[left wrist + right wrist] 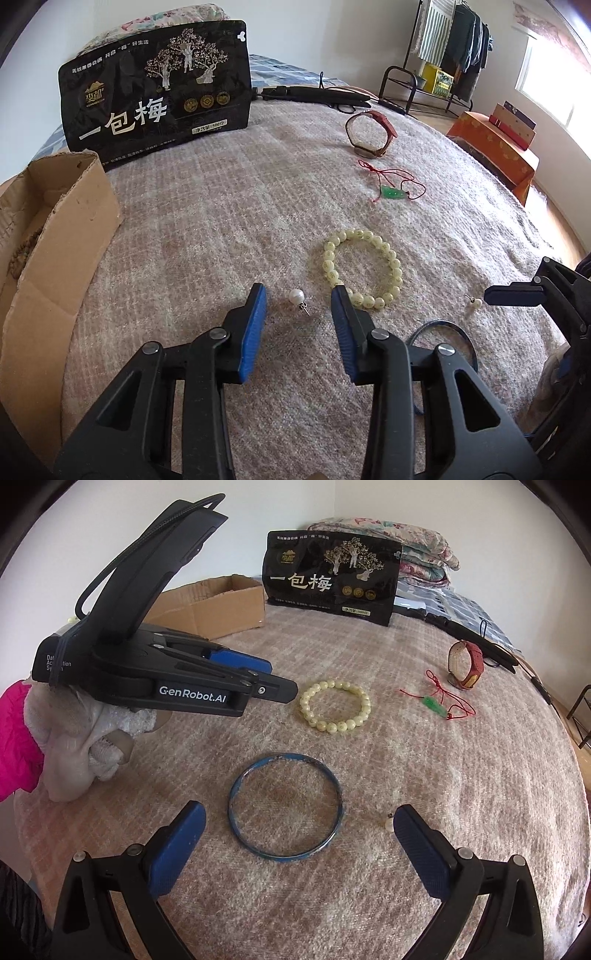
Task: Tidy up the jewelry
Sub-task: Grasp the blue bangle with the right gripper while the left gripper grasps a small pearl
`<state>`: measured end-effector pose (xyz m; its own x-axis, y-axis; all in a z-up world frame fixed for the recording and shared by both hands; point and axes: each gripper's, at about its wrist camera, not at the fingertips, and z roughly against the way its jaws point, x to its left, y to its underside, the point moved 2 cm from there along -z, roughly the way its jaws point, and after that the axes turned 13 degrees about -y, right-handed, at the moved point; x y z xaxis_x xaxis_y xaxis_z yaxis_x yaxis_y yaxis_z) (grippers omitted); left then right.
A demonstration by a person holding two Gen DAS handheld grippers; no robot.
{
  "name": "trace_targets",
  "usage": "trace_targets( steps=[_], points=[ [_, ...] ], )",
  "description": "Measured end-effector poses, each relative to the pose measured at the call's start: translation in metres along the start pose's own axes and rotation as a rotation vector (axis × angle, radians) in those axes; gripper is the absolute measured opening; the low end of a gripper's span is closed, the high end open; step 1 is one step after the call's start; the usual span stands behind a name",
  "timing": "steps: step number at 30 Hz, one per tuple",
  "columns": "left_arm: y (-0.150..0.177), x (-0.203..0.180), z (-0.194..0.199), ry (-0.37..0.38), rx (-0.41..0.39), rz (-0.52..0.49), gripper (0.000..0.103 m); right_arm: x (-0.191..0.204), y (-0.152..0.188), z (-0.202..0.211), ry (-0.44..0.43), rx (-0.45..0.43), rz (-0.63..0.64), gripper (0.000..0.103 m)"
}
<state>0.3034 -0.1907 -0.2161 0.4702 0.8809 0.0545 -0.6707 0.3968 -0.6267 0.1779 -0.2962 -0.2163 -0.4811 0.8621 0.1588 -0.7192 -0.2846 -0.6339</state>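
While parted, left claw (299,295) straddles earring (297,296).

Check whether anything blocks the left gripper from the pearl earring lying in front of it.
Nothing visible does. The pearl earring lies on bare blanket just ahead of the left gripper, in line with the gap between its open jaws. The bead bracelet sits off to the right, partly behind the right-hand finger.

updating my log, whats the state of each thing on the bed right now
left gripper: open, astride pearl earring
right gripper: open, over blue bangle
bead bracelet: lying flat
cardboard box: open, beads inside
red watch: strap looped
jade pendant: cord loose
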Motion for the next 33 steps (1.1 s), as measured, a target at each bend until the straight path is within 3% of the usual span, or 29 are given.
trace_targets(
  steps=[5, 9, 15, 17, 33],
  points=[
    [-0.001, 0.001, -0.004, 0.003, 0.004, 0.005, 0.03, 0.001, -0.001, -0.005, -0.001, 0.01, 0.006, 0.102],
    [0.0, 0.001, -0.006, -0.002, 0.006, 0.002, 0.018, 0.006, -0.004, -0.011, 0.01, 0.029, 0.037, 0.099],
    [0.001, 0.001, -0.005, 0.0, 0.004, -0.004, 0.008, 0.012, -0.004, -0.022, 0.018, 0.066, 0.065, 0.086],
    [0.002, 0.001, -0.005, 0.001, 0.005, -0.002, 0.008, 0.011, -0.004, -0.021, 0.008, 0.065, 0.058, 0.074],
    [0.003, 0.008, 0.012, -0.025, -0.013, 0.019, 0.008, 0.01, -0.008, -0.006, -0.009, 0.031, 0.009, 0.073]
  ],
)
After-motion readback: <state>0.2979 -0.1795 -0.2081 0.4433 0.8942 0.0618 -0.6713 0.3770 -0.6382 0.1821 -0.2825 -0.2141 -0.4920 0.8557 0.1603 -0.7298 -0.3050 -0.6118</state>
